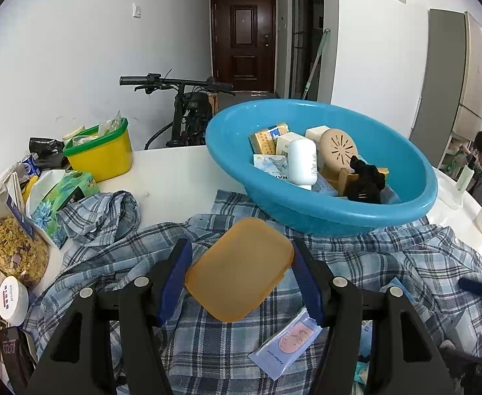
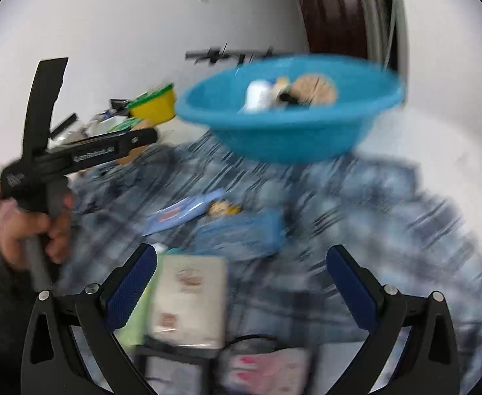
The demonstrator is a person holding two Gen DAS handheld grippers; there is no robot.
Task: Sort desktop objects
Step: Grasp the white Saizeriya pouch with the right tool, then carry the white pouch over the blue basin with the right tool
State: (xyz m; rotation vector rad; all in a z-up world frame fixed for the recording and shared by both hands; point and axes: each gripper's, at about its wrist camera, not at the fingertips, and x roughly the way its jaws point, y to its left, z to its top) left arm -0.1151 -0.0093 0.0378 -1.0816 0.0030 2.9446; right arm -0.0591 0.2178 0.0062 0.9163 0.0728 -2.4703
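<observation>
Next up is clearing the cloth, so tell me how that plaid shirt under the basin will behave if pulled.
The plaid shirt lies rumpled and folded, so it is probably floppy and would bunch rather than slide flat. The blue basin sits on it, so a tug may drag or tip the basin. The small packet on top would likely shift too.

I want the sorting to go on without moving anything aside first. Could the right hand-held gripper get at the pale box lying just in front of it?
Probably yes. The right hand-held gripper is open and empty, and the pale box lies uncovered on the plaid shirt, by its left finger. The picture is blurred, though.
</observation>
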